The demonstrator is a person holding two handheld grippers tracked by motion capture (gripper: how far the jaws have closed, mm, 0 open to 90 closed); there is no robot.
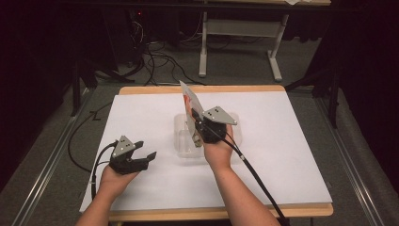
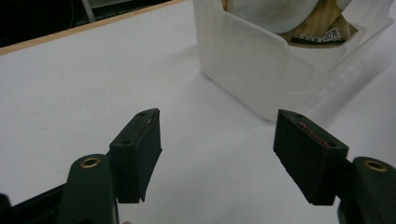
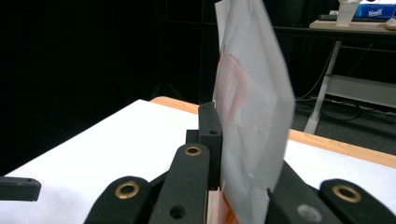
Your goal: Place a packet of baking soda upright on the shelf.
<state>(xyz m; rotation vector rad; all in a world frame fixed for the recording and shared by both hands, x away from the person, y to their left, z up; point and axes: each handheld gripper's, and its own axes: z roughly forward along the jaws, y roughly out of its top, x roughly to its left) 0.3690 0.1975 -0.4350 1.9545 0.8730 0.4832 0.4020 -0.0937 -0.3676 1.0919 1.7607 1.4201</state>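
While the white tabletop carries a clear plastic container near its middle, we judge the packing step in hand: our right gripper clamps a flat white packet upright above that container. Next we must lower it in and release. Our left gripper waits open, empty, toward the near left corner. The packet's red print is blurred, and the container's contents are cut off.
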